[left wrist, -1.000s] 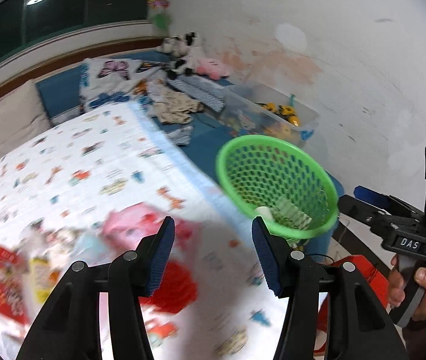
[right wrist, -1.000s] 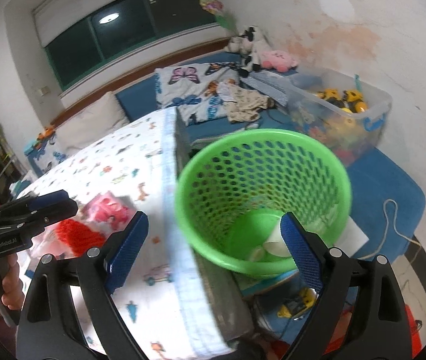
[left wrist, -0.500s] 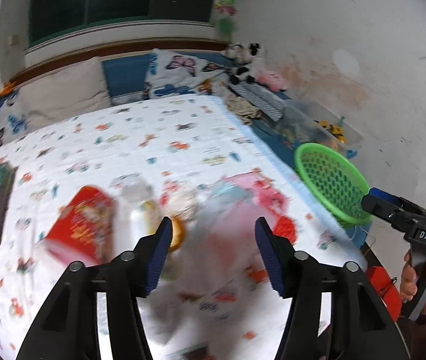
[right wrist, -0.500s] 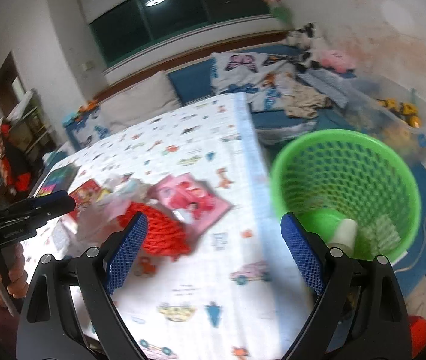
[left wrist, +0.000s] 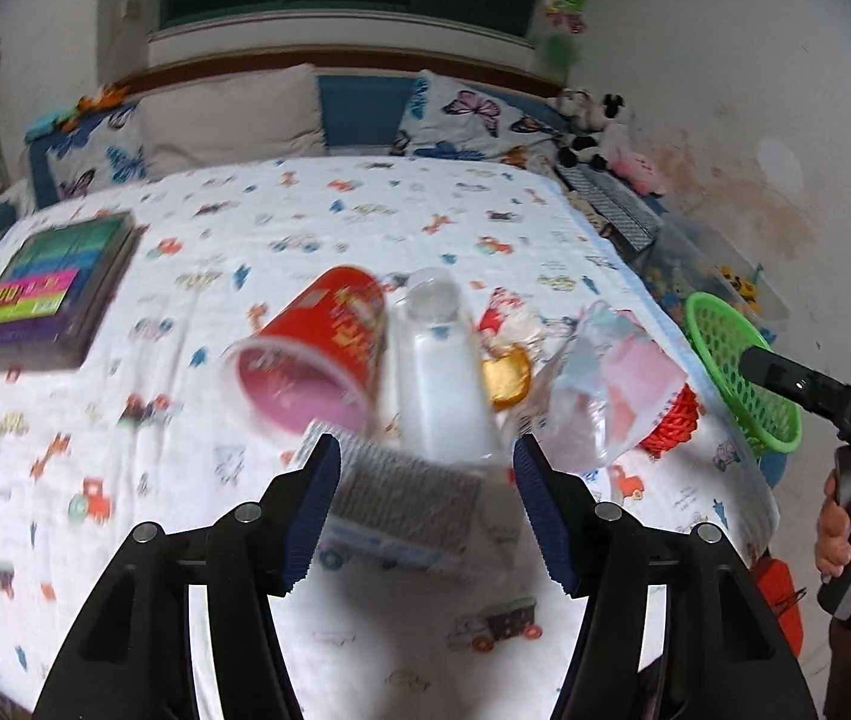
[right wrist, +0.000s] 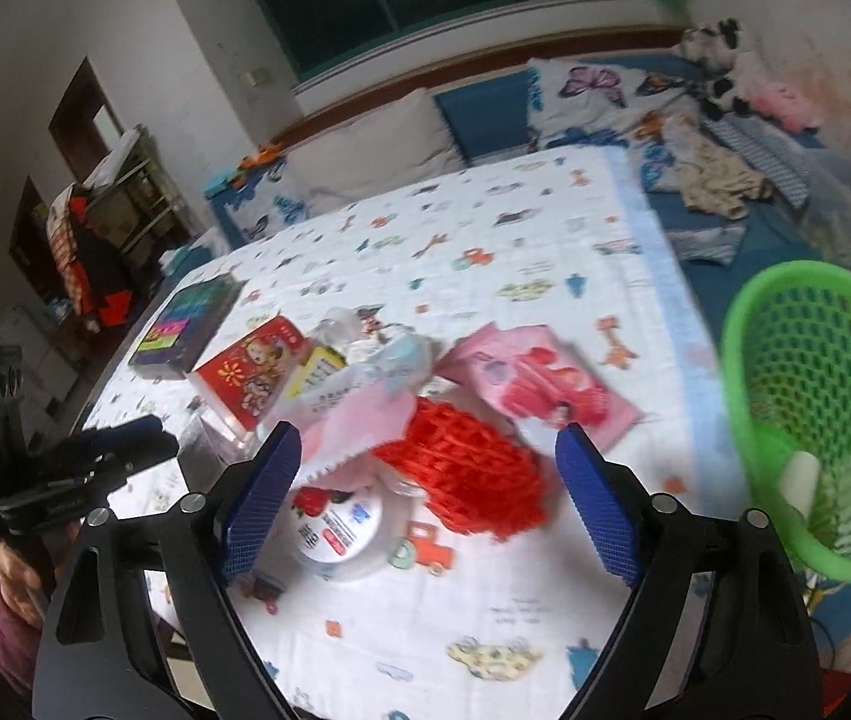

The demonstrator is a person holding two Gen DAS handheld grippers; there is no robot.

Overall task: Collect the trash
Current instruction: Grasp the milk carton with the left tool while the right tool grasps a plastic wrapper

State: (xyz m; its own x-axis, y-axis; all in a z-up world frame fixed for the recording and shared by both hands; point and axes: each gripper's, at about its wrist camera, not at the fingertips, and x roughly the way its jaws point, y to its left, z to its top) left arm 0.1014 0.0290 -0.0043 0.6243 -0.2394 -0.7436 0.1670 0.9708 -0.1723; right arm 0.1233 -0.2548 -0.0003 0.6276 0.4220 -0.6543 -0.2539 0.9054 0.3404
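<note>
Bed (left wrist: 365, 228) in cartoon-print sheet; red cup (left wrist: 311, 354), clear bottle (left wrist: 440, 378), red netting (right wrist: 467, 474), colourful box (left wrist: 53, 291)

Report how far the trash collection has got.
Done: a few pieces already lie in the green basket. In hand: nothing; the left gripper and right gripper both have open, empty jaws. Left: the red cup, clear bottle, red mesh and pink wrapper on the bed.
</note>
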